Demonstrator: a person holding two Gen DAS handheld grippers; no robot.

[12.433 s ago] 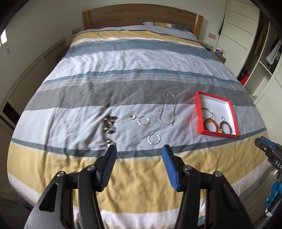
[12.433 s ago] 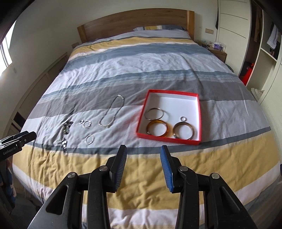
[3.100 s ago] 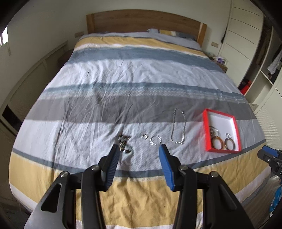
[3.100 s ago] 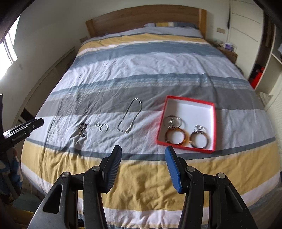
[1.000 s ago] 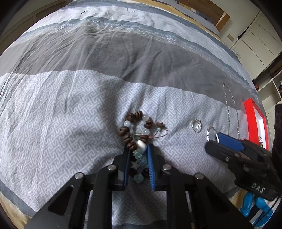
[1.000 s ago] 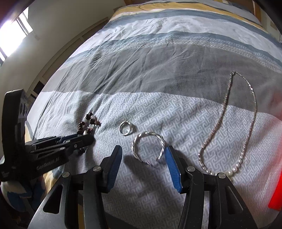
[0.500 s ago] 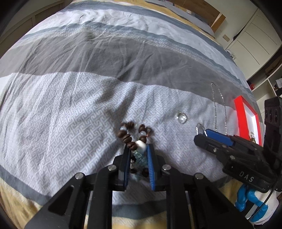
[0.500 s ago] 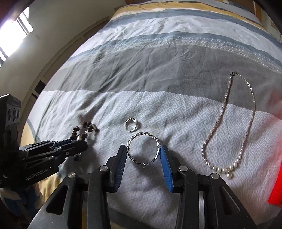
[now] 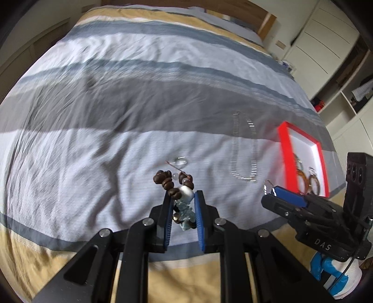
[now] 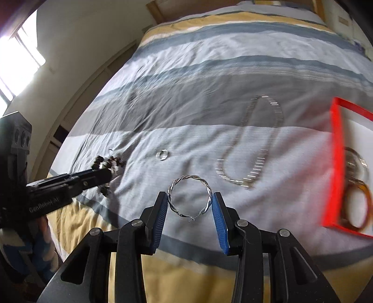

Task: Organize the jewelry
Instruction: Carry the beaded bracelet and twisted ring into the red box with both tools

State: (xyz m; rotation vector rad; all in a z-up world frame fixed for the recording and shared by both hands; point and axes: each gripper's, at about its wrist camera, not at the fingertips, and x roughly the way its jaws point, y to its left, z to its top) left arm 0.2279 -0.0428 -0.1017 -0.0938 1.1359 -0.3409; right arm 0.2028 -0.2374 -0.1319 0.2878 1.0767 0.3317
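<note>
On the bed (image 10: 209,70): one necklace (image 10: 251,142), one ring (image 10: 162,154).

Striped bed cover (image 9: 130,98), wooden headboard (image 9: 263,21), white wardrobe (image 9: 326,35), open shelves (image 9: 356,93), bright window (image 10: 16,58)

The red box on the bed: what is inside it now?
Inside the red box, bangles lie on a white floor: one amber-brown, others metallic. Blur hides their count, and the picture edge cuts off the rest.
</note>
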